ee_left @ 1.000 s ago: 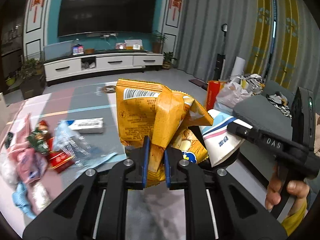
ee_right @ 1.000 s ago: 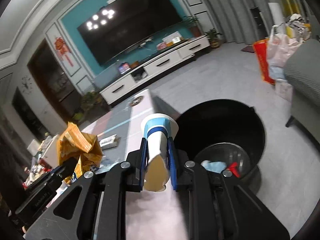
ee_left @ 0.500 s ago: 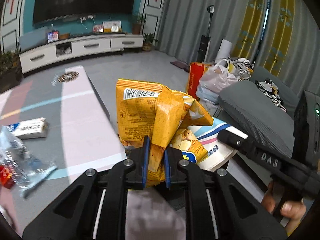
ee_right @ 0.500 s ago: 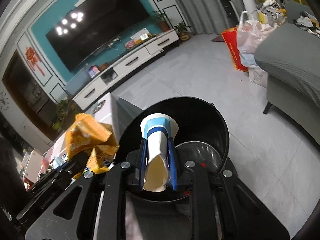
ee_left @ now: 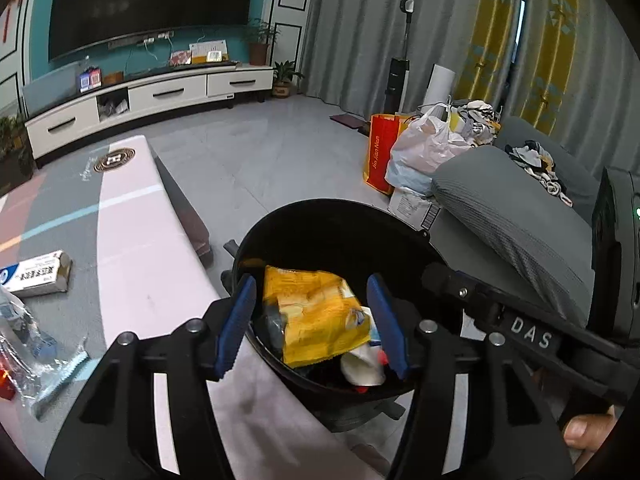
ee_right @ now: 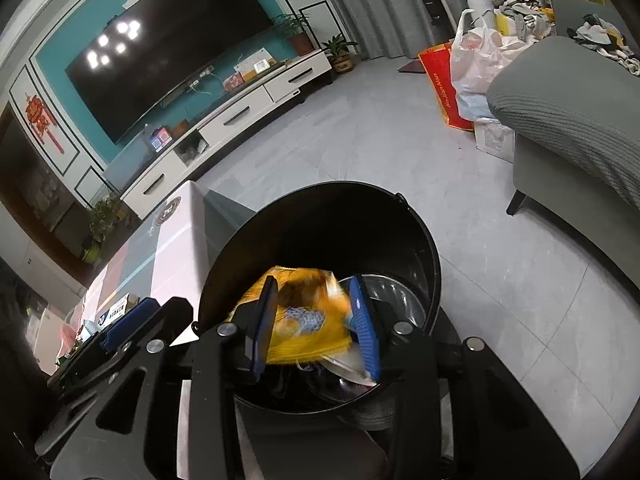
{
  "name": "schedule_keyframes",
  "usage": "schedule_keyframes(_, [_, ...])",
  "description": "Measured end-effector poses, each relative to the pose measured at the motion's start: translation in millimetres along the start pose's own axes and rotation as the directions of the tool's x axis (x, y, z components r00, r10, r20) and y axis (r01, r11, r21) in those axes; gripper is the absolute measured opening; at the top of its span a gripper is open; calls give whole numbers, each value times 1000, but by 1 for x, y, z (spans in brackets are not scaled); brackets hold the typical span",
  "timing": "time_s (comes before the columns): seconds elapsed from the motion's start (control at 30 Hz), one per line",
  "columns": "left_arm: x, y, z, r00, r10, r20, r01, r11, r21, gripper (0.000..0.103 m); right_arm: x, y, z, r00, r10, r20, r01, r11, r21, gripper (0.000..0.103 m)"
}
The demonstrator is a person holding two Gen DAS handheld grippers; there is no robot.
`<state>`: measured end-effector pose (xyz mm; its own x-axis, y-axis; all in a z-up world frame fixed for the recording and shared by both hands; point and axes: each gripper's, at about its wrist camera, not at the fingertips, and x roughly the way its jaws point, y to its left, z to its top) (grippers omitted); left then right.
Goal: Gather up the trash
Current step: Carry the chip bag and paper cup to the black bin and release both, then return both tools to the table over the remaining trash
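Where a second ago a crumpled yellow snack bag [ee_left: 316,316] sat clamped, left gripper [ee_left: 312,328] now gapes empty above round black plastic bin [ee_left: 340,216]; bag dropped inside, white paper cup [ee_left: 362,368] at five o'clock of it.

Seen from right wrist: right gripper [ee_right: 316,326] spread wide too, cup released, both pieces binned; more wrappers await on table [ee_left: 136,240] at nine o'clock.

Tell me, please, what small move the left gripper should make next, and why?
Probably swing the left gripper back over the table. It is open, the yellow snack bag lies in the black bin, and the toothpaste box and clear wrapper remain there uncollected.
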<state>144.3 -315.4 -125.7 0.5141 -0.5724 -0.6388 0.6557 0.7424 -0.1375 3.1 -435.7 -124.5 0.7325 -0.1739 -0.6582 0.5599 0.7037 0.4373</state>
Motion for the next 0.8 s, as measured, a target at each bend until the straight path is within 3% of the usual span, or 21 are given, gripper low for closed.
schedule_keyframes(0.33, [-34,12,-8,996,86,20,-86,996,2,72,-6,11,-3,1000,20,13,-20,1000,-17,40])
schedule_keyframes(0.8, [-98,53,-48,989,142,44,-140,989,-42,89,-5,41,-10,999,40,2,-39,993,-111,58])
